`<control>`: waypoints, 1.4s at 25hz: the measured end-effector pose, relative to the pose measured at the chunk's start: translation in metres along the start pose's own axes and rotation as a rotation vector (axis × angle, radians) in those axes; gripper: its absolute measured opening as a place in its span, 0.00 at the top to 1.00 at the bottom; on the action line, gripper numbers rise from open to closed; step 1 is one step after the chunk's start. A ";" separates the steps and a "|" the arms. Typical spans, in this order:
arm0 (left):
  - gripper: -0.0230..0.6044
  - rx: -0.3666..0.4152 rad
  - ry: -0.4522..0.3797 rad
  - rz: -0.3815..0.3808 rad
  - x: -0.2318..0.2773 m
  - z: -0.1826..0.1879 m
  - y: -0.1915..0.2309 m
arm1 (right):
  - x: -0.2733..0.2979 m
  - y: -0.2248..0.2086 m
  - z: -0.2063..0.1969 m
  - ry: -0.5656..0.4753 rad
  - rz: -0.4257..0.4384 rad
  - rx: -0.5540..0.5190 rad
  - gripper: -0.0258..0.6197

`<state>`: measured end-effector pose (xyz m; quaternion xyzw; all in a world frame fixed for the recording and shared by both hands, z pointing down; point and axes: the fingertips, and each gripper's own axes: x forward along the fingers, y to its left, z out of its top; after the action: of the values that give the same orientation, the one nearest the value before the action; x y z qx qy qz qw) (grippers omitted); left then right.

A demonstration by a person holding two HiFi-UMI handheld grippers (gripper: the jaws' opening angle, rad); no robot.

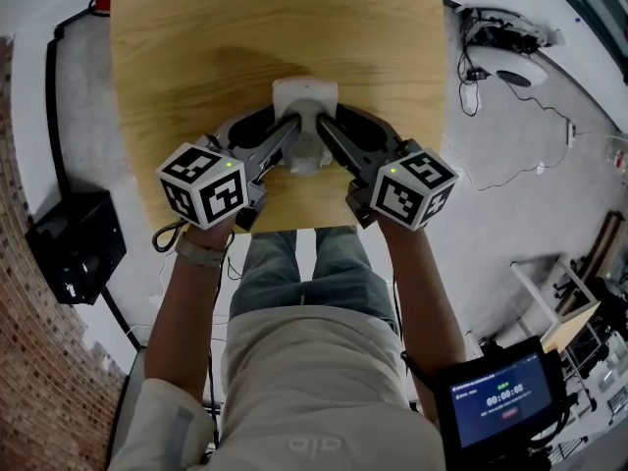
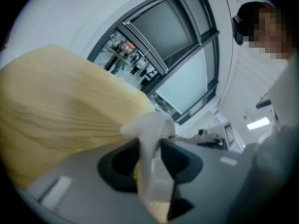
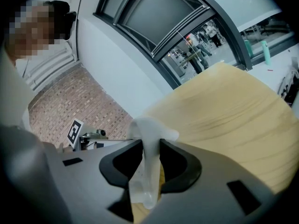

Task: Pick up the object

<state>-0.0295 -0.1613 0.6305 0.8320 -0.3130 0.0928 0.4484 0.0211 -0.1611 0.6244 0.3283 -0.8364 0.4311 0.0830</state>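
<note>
A white plastic object (image 1: 305,99) with a thin rim sits on the light wooden table (image 1: 196,47), close to its near edge. Both grippers meet at its near side, the left gripper (image 1: 291,133) from the left and the right gripper (image 1: 325,133) from the right. In the left gripper view the white rim (image 2: 150,125) stands upright between the dark pads, and the left gripper (image 2: 150,149) is shut on it. The right gripper view shows the same: the white rim (image 3: 148,129) is pinched between the pads of the right gripper (image 3: 150,158).
The table's near edge runs just under the grippers, above the person's legs. On the floor, a black box (image 1: 77,245) is at the left and cables with a round white device (image 1: 512,64) at the upper right. A small screen (image 1: 500,398) is at the lower right.
</note>
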 end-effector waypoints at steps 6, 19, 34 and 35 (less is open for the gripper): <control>0.75 0.040 -0.041 -0.009 -0.014 0.022 -0.019 | -0.010 0.021 0.022 -0.042 0.011 -0.035 0.81; 0.75 0.179 -0.162 -0.035 -0.047 0.095 -0.091 | -0.056 0.080 0.100 -0.177 0.034 -0.165 0.81; 0.75 0.474 -0.389 -0.075 -0.126 0.228 -0.238 | -0.148 0.210 0.241 -0.420 0.114 -0.438 0.81; 0.75 0.494 -0.406 -0.076 -0.131 0.234 -0.247 | -0.153 0.218 0.248 -0.433 0.123 -0.455 0.81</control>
<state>-0.0134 -0.1931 0.2677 0.9283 -0.3328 -0.0188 0.1645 0.0391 -0.1907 0.2622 0.3343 -0.9278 0.1574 -0.0519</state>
